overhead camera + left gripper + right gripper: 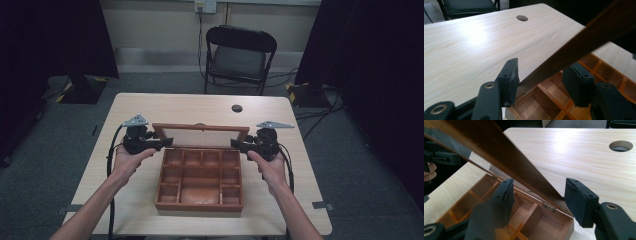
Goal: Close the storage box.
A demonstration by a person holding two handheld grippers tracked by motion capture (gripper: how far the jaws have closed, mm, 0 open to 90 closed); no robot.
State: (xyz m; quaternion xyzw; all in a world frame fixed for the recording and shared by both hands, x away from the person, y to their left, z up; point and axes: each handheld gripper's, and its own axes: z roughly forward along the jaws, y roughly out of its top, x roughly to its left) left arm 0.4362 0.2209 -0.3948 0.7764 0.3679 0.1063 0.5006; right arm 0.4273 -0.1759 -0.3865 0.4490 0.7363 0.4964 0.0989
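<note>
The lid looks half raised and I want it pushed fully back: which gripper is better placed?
Roughly even, slightly the left gripper: its open jaws straddle the lid edge with one pad near the wood. The right gripper mirrors it, jaws open wider around the edge.

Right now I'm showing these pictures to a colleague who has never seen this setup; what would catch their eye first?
Probably the wooden box in the middle of the table, its lid raised at the far side over a grid of bare compartments. Next, the left gripper and right gripper, one at each end of the lid, jaws open astride its edge. Beyond the table stands a black folding chair.
</note>
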